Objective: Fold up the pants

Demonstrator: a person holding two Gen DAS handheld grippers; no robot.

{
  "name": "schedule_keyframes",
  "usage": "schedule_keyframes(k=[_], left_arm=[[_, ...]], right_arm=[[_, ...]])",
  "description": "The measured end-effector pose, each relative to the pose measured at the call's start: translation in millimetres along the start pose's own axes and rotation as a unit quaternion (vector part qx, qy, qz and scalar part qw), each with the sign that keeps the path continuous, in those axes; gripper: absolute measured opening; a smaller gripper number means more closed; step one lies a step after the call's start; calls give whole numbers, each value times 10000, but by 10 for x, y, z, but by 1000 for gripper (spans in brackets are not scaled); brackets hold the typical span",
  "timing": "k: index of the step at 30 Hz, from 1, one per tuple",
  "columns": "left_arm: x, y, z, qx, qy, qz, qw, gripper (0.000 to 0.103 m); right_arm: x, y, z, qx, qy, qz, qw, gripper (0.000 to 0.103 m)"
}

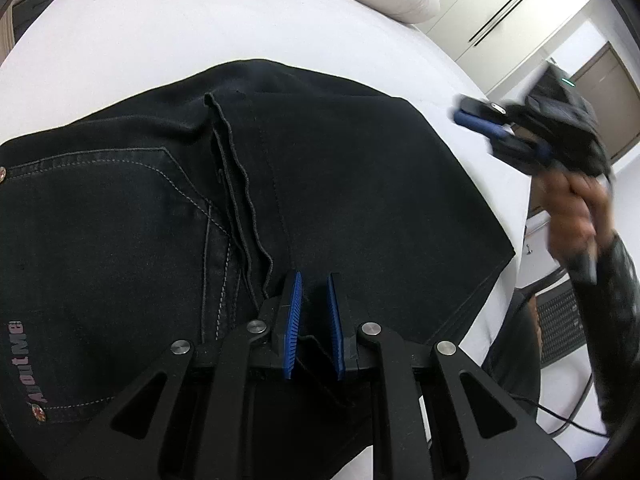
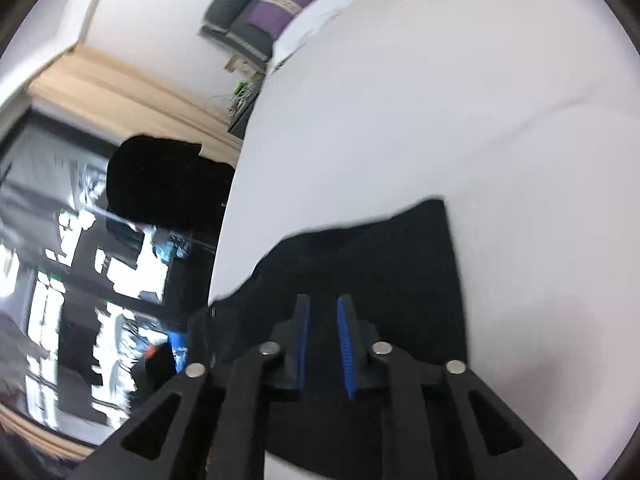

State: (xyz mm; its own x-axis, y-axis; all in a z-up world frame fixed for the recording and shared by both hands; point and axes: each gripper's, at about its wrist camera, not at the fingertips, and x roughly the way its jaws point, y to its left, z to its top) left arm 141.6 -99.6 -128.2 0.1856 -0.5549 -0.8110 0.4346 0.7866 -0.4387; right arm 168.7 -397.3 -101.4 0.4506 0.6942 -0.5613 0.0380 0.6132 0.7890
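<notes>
Blue pads point(image 1: 295, 312) of the left gripper point(image 1: 314, 292) stand narrow, nearly closed, at 6 o'clock in the left wrist view, with a thin fold of dark cloth running up between them; they seem to pinch the pants point(image 1: 240, 184) by an edge. Those pants lie folded on the white bed point(image 1: 200, 24), spread from 9 o'clock to 4 o'clock, with the back pocket and its label at 8 o'clock and the hems at 4 o'clock by the bed's edge. Their long axis thus runs from lower left, the waist end, to lower right, the hem end. In the same view the right gripper point(image 1: 486, 126) is at 3 o'clock, blurred, above bare sheet just off the cloth. In its own view its jaws are narrow and nothing sits between them, with a dark corner of cloth below. One fold looks done, I judge, and the right hand is between grips. Next it likely needs a fresh hold on the hem end, to carry it over toward the waist.
</notes>
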Motion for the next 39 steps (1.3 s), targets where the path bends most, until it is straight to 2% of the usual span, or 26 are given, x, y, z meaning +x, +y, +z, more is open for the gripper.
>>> schedule_keyframes(k=[2, 4, 6, 7, 14, 16, 19, 21, 24, 25, 27, 28, 29, 30, 31, 32, 33, 36, 38, 39], left_arm=[[-11, 61, -31, -13, -19, -49, 10000, 13], [124, -67, 52, -43, -25, -91, 9999, 13], [113, -10, 27, -105, -32, -157, 9998, 13], [128, -10, 41, -127, -40, -177, 9998, 13], [33, 172, -16, -287, -158, -380, 9987, 13], [8, 207, -25, -310, -202, -398, 9985, 13], [-49, 201, -55, -271, -320, -390, 9984, 13], [-148, 210, -101, -292, -424, -360, 9980, 13], [-430, 233, -250, -284, -643, -151, 9974, 13], [-563, 260, -295, -288, -772, -181, 9964, 13], [-930, 341, -457, -329, -1099, -166, 9933, 13], [-1128, 402, -577, -368, -1247, -155, 9914, 16], [-1263, 453, -663, -428, -1336, -169, 9900, 20], [-1442, 551, -818, -582, -1478, -181, 9871, 40], [-1575, 641, -942, -753, -1596, -188, 9841, 77], [-1759, 797, -1144, -1084, -1841, -201, 9767, 92], [-1890, 912, -1288, -1364, -2053, -209, 9689, 99], [-2132, 1355, -1698, -2368, -2320, -310, 9429, 99], [-2210, 1623, -1830, -2894, -2436, -463, 9245, 99], [-2191, 1782, -1912, -3295, -2434, -633, 9101, 99]], right_arm=[[208, -167, 130, 256, 157, -127, 9995, 16], [393, -370, 139, 496, 424, -209, 9976, 15], [448, -502, 87, 633, 490, -222, 9965, 0], [413, -549, 83, 685, 466, -80, 9965, 0], [-53, -574, -761, 683, 540, 153, 9961, 0], [-336, -608, -957, 719, 353, 107, 9967, 0], [-511, -799, -1184, 1233, -18, 411, 9915, 0], [-520, -793, -1216, 1062, -182, 284, 9938, 0], [-598, -547, -1140, 793, -149, -281, 9963, 2], [-629, -399, -1120, 636, -201, -461, 9967, 9], [-708, -164, -1113, 520, -489, -300, 9970, 72], [-730, 28, -1123, 412, -726, -81, 9965, 79], [-682, 191, -1116, 205, -785, 134, 9966, 80], [-619, 326, -1094, 48, -752, 266, 9968, 80], [-511, 487, -1083, -94, -653, 406, 9970, 80], [-403, 587, -1069, -159, -514, 524, 9972, 80], [-263, 687, -1062, -209, -331, 639, 9972, 75], [179, 907, -995, -250, 49, 753, 9968, 60], [450, 1015, -957, -223, 245, 806, 9962, 54], [508, 1052, -956, -226, 302, 798, 9961, 50]])
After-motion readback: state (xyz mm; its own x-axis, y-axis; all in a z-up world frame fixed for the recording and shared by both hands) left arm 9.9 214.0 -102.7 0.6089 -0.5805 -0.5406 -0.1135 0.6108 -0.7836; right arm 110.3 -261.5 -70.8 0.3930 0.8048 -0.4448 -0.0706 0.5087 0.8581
